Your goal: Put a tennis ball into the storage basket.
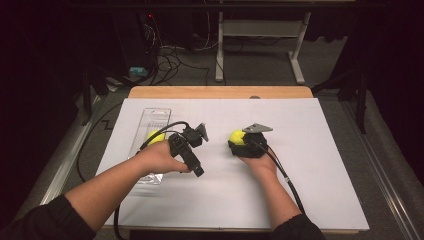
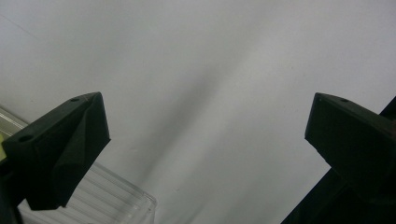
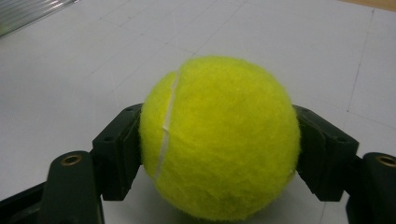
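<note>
Wide counter (image 1: 310, 170) under a white sheet, wooden edge showing at the far side. On its left half, a long clear plastic tray (image 1: 150, 125) lying near-to-far, with one yellow tennis ball (image 1: 156, 137) resting inside it, partly hidden behind the left gripper (image 1: 192, 150). Left gripper held low just right of the tray, jaws spread wide apart with nothing between them, bare sheet ahead and a corner of the tray at the lower left of the left gripper view. Right of centre, well apart from the tray, right gripper (image 3: 217, 154) down at counter level, jaws clamped on either side of a second tennis ball (image 3: 219, 137), pads pressing into the felt left and right; the same ball (image 1: 236, 137) visible as a yellow patch just beyond the right hand in the high view. Ball apparently on or barely above the sheet; impossible to tell which. Judged from this: grasp on the second ball made, one ball already in the tray, so roughly halfway. Left to do, most likely: lifting the gripped ball, carrying it leftward to the tray, setting it down in the free stretch beside the first ball, then releasing.
</note>
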Available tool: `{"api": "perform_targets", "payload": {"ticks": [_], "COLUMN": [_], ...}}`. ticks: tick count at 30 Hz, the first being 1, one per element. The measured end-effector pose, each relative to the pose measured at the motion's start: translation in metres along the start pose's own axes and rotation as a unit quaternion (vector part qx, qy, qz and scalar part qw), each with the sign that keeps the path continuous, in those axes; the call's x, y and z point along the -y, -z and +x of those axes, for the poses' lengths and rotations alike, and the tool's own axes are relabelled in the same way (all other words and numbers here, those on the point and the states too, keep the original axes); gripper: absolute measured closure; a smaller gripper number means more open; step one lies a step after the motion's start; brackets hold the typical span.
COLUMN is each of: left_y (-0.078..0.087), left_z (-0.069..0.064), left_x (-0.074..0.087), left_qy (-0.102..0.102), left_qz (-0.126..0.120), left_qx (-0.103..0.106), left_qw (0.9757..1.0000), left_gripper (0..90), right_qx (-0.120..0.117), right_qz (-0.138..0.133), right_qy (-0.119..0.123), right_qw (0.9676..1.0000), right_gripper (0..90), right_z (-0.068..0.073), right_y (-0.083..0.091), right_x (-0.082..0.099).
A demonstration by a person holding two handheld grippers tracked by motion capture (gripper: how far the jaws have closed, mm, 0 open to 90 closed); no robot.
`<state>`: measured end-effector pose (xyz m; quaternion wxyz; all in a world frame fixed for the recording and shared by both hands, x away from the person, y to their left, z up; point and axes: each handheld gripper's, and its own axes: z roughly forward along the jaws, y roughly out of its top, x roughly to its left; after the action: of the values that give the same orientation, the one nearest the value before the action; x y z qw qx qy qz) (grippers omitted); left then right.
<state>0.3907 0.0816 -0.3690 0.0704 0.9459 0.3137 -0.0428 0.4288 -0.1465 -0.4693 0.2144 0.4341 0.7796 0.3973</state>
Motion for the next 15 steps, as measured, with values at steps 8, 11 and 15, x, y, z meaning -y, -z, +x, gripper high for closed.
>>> {"api": "perform_targets", "payload": {"ticks": [8, 11, 15], "left_y": [0.0001, -0.0002, -0.0005], "left_z": [-0.0005, -0.0006, -0.0009], "left_x": [-0.0002, -0.0002, -0.0005], "left_qy": [-0.002, -0.003, -0.002], "left_qz": [0.001, 0.002, 0.001], "left_qx": [0.001, 0.0, 0.001], "left_qw": [1.0, 1.0, 1.0], "left_gripper": [0.9, 1.0, 1.0], "right_qx": [0.002, 0.006, 0.004], "right_qz": [0.002, 0.0, 0.0], "right_qy": [-0.002, 0.005, 0.006], "right_qw": [1.0, 1.0, 1.0], "right_gripper": [27.0, 27.1, 27.1], "right_z": [0.0003, 0.0015, 0.0024], "right_y": [0.001, 0.0019, 0.0042], "right_x": [0.0, 0.0001, 0.0003]}}
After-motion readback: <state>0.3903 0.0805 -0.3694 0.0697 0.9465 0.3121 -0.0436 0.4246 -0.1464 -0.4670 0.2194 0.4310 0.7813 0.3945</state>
